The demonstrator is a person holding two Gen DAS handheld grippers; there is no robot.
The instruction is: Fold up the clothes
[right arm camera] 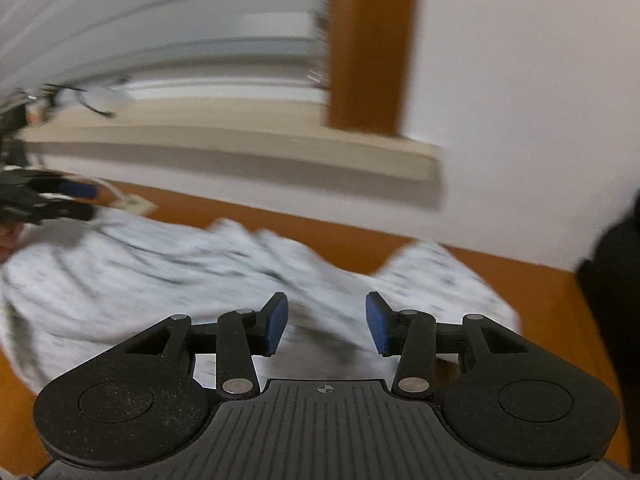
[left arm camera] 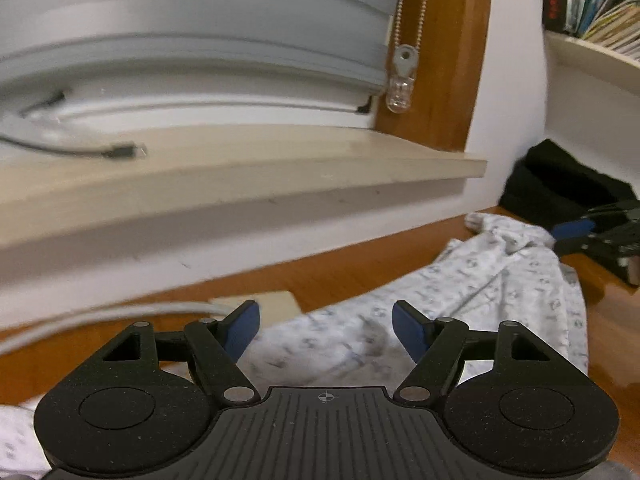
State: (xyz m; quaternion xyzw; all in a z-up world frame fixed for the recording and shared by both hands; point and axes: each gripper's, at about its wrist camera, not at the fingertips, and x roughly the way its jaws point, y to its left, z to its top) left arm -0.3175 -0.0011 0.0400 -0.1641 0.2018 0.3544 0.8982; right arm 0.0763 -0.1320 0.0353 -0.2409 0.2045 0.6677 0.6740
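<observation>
Two grippers, one garment, two views.

Left wrist view:
- Left gripper, lower centre: blue pads spread wide, nothing between them, touching nothing. It hovers level over the near part of the garment, pointing toward the wall.
- Garment: white cloth with a small grey print, rumpled, lying on the orange-brown table from lower centre up to the right middle of the frame.
- Right gripper, right edge: one blue pad shows at the garment's far end; whether it touches the cloth cannot be told.
- Black cloth, right middle, behind the garment against the wall.
- Sill, beige, across the middle; a dark cable lies on it at left.
- Blind, grey, upper left, with a bead chain and clear pull beside a wooden frame.
- Shelf, upper right, with books; red digits there are too blurred to read.

Right wrist view (blurred):
- Right gripper, lower centre: pads open at a moderate gap, empty, hovering over the garment.
- Garment spreads from left middle to right of centre on the table.
- Left gripper, left edge, at the garment's far edge; its opening cannot be judged here.
- No readable writing.
</observation>
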